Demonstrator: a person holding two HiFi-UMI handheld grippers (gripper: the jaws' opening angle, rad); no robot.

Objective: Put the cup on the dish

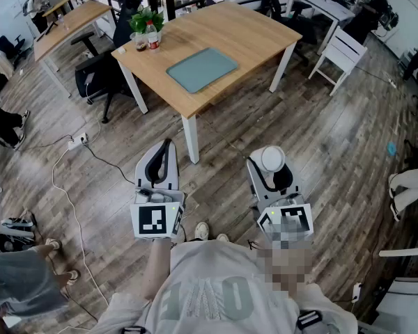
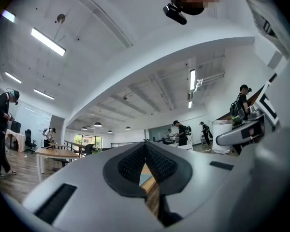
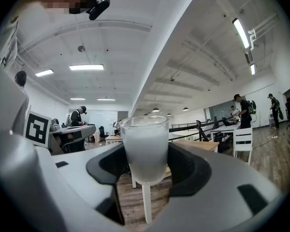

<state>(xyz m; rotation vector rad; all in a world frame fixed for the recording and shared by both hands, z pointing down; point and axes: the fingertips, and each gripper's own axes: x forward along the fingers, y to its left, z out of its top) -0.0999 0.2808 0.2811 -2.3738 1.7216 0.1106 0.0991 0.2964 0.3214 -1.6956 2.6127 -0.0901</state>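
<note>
A frosted white cup (image 1: 272, 158) sits upright between the jaws of my right gripper (image 1: 272, 161), which is shut on it. In the right gripper view the cup (image 3: 145, 146) fills the gap of the right gripper (image 3: 145, 154), with both pads against its sides. My left gripper (image 1: 168, 147) hangs beside it over the wooden floor, shut and empty. In the left gripper view the left gripper (image 2: 146, 151) has its pads meeting at the tips. The dish (image 1: 202, 69), a flat teal rectangle, lies on the wooden table (image 1: 251, 37) well ahead of both grippers.
A potted plant (image 1: 145, 21), a bottle (image 1: 152, 37) and a small jar stand at the table's left corner. A black chair (image 1: 97, 75) is left of the table and a white chair (image 1: 341, 53) to its right. Cables (image 1: 68, 186) trail over the floor. Another person's legs (image 1: 17, 277) are at the lower left.
</note>
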